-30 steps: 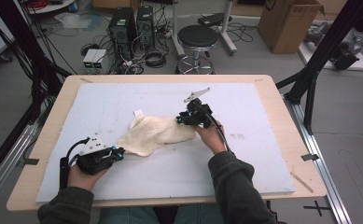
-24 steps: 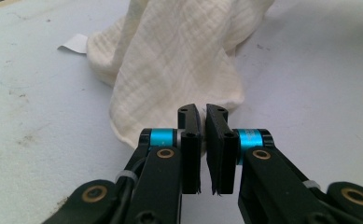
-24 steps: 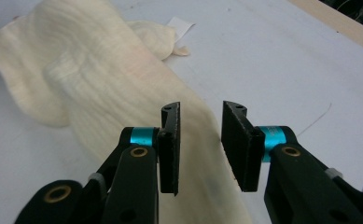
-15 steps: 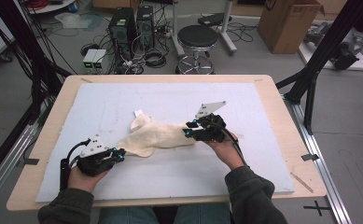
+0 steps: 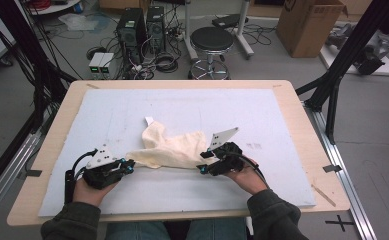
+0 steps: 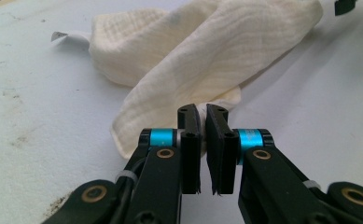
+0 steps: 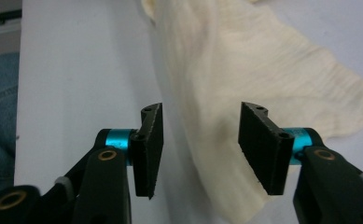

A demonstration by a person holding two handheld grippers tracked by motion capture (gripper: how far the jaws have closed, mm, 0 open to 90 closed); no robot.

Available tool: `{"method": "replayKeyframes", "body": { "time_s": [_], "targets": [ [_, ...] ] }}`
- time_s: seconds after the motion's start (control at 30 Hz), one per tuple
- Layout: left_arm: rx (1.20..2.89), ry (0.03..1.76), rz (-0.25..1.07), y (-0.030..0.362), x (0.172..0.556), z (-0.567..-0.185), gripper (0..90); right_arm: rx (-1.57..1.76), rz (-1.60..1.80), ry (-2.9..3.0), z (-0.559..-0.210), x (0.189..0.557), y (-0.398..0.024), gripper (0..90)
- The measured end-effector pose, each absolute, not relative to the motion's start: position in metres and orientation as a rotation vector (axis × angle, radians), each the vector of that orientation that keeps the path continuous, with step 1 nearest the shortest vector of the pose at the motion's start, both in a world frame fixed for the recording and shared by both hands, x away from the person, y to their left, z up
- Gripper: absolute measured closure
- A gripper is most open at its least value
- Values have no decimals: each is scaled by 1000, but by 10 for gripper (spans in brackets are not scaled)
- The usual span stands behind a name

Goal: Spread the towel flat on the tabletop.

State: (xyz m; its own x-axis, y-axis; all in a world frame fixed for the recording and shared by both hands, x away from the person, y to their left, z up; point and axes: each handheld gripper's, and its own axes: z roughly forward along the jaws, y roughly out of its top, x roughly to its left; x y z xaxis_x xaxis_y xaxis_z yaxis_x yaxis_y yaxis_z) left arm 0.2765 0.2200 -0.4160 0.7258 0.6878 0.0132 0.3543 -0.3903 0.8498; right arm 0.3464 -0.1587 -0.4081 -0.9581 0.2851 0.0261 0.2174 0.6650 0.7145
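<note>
Two claws work my crumpled cream muslin cloth (image 5: 174, 147), which lies near the middle of the white-padded counter (image 5: 262, 107). My left claw (image 5: 128, 165) is clamped on its near-left corner. My right claw (image 5: 202, 168) has just been opening; its jaws stand apart around the right edge. Bare padding stretches far and right.

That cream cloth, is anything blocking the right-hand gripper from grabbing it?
Nothing visible. The right gripper, whose jaws have just been opening, has only the cloth ahead of it, with the cloth's edge lying between them.
</note>
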Motion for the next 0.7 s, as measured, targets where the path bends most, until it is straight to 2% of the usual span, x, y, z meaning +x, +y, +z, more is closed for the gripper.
{"method": "replayKeyframes", "body": {
  "time_s": [0.1,0.13,0.17,0.23,0.27,0.7],
  "targets": [
    [2009,791,461,220,276,-416,838,393,1105,2793,-415,344,-155,485],
    [2009,791,459,220,276,-416,838,398,1067,2785,-417,344,-153,514],
    [2005,792,458,220,276,-416,838,411,1046,2780,-418,345,-151,584],
    [1998,792,458,220,275,-415,839,420,1009,2786,-420,348,-150,843],
    [2001,784,461,220,275,-415,838,423,1014,2815,-419,350,-150,865],
    [1928,716,493,217,265,-400,839,475,1179,2678,-327,349,-178,869]
  ]
}}
